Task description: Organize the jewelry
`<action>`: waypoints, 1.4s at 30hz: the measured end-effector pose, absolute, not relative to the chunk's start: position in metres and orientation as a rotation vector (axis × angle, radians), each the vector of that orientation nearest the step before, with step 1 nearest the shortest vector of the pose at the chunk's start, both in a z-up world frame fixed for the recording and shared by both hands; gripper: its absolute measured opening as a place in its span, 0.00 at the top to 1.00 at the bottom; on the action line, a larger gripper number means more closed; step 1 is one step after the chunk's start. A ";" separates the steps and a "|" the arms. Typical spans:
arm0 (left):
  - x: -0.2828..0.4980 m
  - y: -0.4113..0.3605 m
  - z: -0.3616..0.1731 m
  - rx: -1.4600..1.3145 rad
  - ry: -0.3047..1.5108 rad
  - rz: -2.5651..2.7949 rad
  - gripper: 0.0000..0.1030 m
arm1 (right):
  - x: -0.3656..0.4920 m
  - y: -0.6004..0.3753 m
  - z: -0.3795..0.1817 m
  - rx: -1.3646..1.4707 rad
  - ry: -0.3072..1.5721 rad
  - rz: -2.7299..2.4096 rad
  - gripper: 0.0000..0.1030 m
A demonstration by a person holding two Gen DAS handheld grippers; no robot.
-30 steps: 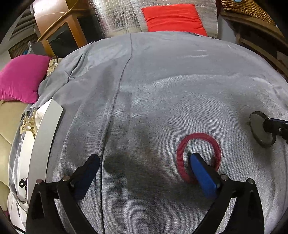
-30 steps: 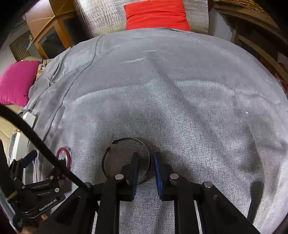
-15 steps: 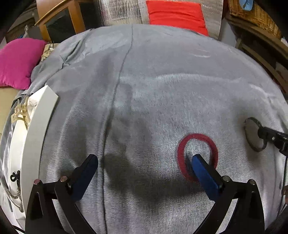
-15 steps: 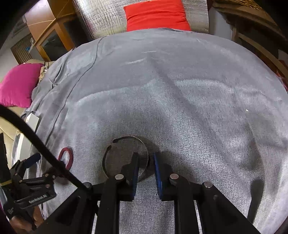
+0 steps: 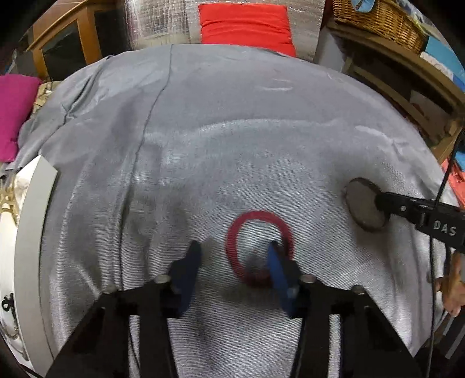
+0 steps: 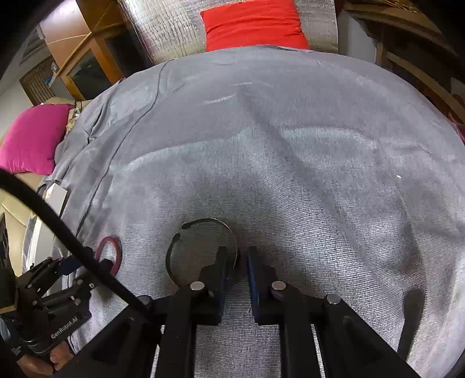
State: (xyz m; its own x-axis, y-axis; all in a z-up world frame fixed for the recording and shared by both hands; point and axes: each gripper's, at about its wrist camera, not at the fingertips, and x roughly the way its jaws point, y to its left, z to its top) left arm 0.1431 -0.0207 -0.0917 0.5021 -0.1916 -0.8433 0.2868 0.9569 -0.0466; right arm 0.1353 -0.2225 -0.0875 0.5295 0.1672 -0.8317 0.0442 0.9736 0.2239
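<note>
A red bangle lies flat on the grey cloth. My left gripper is open, narrower than before; its right finger stands inside the ring and its left finger outside it. A thin dark metal cuff bracelet lies on the cloth. My right gripper is nearly shut, its jaws on either side of the cuff's right rim. The cuff also shows in the left wrist view, at the right gripper's tip. The red bangle shows in the right wrist view too.
A white jewelry tray with chains and gold pieces sits at the cloth's left edge. A pink cushion lies far left, a red cushion beyond the far edge. Wooden shelving and a wicker basket stand to the right.
My left gripper's fingers have closed much nearer together around the red bangle's near side. The right gripper and cuff have stayed where they were.
</note>
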 end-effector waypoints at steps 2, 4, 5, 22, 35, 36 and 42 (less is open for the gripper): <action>0.143 -0.021 -0.092 0.096 1.002 -0.298 0.67 | 0.135 -0.221 -0.087 0.218 1.009 0.072 0.89; 0.142 -0.022 -0.091 0.101 0.994 -0.306 0.77 | 0.134 -0.220 -0.086 0.204 1.002 0.075 0.92; 0.142 -0.022 -0.091 0.096 0.993 -0.313 0.84 | 0.134 -0.218 -0.086 0.192 0.994 0.074 0.92; 0.132 -0.006 -0.076 0.022 0.959 -0.345 0.93 | 0.131 -0.213 -0.077 0.197 0.961 0.061 0.95; 0.110 0.016 -0.056 0.043 0.892 -0.259 0.93 | 0.134 -0.188 -0.069 0.218 0.925 0.076 0.95; 0.108 0.020 -0.054 0.037 0.887 -0.252 0.93 | 0.134 -0.185 -0.067 0.219 0.917 0.077 0.95; 0.090 0.042 -0.042 0.053 0.850 -0.208 0.93 | 0.130 -0.162 -0.059 0.224 0.883 0.098 0.95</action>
State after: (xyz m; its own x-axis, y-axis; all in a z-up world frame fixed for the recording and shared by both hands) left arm 0.0896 0.0418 -0.0423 0.6413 -0.1613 -0.7502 0.2036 0.9784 -0.0363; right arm 0.1297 -0.1620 -0.0592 0.6325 0.1770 -0.7541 0.0076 0.9721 0.2346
